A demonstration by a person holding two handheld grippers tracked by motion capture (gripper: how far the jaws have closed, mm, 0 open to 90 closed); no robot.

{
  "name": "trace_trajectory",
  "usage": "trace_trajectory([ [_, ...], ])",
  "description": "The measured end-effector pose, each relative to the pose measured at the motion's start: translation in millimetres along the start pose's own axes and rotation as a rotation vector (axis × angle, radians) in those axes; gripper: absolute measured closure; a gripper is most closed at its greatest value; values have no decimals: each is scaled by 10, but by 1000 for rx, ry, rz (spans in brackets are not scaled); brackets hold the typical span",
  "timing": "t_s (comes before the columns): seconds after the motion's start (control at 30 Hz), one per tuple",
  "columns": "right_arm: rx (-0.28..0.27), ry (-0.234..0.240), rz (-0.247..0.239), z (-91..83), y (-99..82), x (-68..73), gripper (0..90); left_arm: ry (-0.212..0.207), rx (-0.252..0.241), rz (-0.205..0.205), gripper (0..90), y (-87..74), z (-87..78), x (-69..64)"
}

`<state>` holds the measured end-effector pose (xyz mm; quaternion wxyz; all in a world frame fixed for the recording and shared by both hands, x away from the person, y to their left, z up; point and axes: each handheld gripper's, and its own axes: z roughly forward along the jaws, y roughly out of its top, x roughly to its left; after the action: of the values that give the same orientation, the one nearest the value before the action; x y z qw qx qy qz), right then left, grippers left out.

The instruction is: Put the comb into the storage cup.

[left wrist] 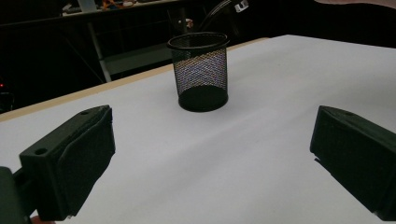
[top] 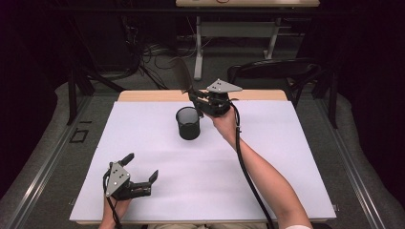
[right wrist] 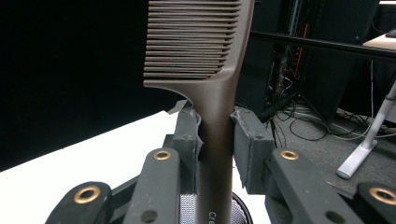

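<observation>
A brown comb (right wrist: 212, 56) is pinched by its handle in the right gripper (top: 197, 100), just above the black mesh cup (top: 188, 123) at the cup's 1 o'clock. The handle should be kept straight up and lowered slowly into the cup's middle. The left gripper (top: 141, 168), at 7 o'clock, is spread wide with nothing held.

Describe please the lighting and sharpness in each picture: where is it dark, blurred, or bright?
High view: the white table is evenly lit, the surroundings are dark, and the comb is faint against the floor. Left gripper view: the mesh cup is fairly sharp, with soft dark pads near the lens. Right gripper view: the comb is sharp against black at left.
</observation>
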<state>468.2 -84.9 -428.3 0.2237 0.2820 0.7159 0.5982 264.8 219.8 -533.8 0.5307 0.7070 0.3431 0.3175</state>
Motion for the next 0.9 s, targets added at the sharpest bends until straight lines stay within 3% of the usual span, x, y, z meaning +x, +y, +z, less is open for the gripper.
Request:
trace_trajectory([
  [0.9, -72, 1, -4, 171, 31, -36, 730, 0, -3, -1, 1, 2, -6, 1],
])
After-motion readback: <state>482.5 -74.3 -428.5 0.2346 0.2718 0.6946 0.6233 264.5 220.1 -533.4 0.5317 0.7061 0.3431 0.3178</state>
